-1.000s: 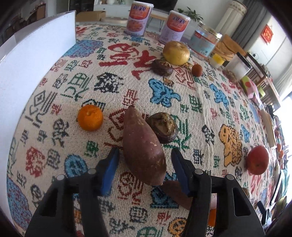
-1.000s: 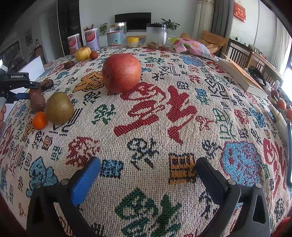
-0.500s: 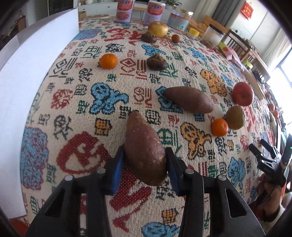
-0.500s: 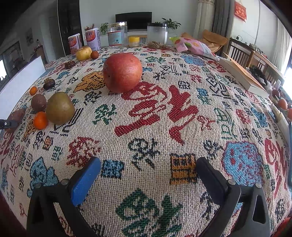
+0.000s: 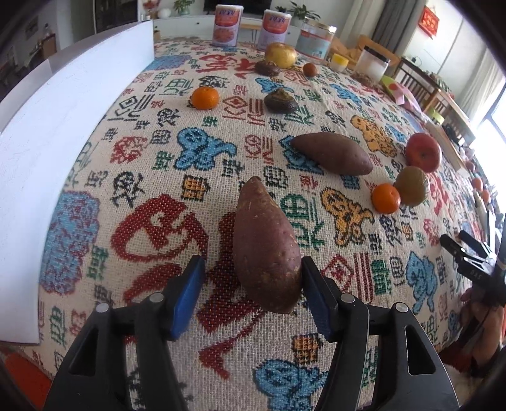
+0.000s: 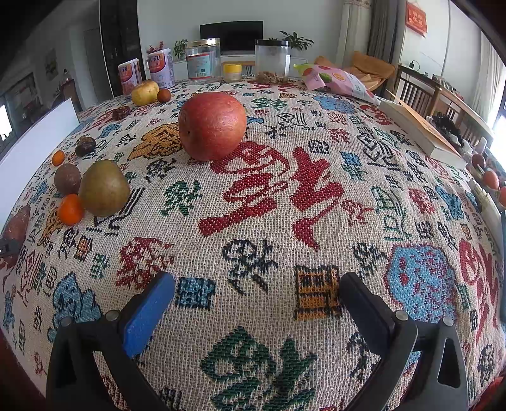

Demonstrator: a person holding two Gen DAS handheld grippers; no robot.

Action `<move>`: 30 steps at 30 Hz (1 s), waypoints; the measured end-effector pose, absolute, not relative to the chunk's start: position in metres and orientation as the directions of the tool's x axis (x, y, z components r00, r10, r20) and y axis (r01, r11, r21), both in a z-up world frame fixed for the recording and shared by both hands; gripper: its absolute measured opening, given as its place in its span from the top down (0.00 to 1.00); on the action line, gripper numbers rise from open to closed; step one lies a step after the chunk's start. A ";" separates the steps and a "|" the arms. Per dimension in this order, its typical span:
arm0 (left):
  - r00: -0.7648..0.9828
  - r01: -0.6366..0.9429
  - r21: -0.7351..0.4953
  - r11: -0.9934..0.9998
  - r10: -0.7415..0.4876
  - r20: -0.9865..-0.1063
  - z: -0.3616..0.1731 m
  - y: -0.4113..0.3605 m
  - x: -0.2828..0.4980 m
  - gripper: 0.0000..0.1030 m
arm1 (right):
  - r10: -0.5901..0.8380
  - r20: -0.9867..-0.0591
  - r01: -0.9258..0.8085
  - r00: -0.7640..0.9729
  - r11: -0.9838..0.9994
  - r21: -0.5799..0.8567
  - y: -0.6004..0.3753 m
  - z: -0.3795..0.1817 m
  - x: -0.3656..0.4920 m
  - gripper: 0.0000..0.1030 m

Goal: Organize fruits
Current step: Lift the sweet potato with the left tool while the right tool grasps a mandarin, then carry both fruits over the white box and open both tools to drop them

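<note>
A reddish sweet potato (image 5: 267,249) lies on the patterned cloth between the fingers of my left gripper (image 5: 253,278), which is open; the left finger stands clear of it. A second sweet potato (image 5: 332,153) lies farther back. A tangerine (image 5: 385,198), a green pear (image 5: 412,186) and a red apple (image 5: 423,152) sit to the right. My right gripper (image 6: 256,294) is open and empty over the cloth, in front of the red apple (image 6: 212,126), with the pear (image 6: 103,188) and tangerine (image 6: 70,209) at its left.
A white board (image 5: 63,132) runs along the table's left side. Another tangerine (image 5: 205,98), dark wrinkled fruits (image 5: 280,100), a yellow pear (image 5: 280,55), tins (image 5: 225,25) and jars (image 6: 272,61) stand at the back. A snack bag (image 6: 335,79) and book (image 6: 420,126) lie right.
My left gripper carried the sweet potato toward the near table edge, set it on the cloth and opened. My right gripper stayed still.
</note>
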State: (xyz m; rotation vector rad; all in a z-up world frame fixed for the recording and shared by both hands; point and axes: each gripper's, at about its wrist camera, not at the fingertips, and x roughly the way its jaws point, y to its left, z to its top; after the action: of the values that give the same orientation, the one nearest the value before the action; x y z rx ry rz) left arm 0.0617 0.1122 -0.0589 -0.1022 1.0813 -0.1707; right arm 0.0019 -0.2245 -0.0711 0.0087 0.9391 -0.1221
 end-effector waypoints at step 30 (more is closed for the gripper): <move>0.502 0.093 -0.192 0.977 -0.212 -0.839 -0.051 0.117 0.059 0.58 | 0.307 -0.768 -0.304 0.562 0.940 0.153 -0.076 -0.056 0.041 0.30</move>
State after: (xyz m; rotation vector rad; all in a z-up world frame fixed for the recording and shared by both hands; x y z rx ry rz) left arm 0.0588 0.1172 -0.0508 -0.1269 1.0296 -0.1852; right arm 0.0411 -0.0762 -0.0560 0.0032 0.9047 0.3594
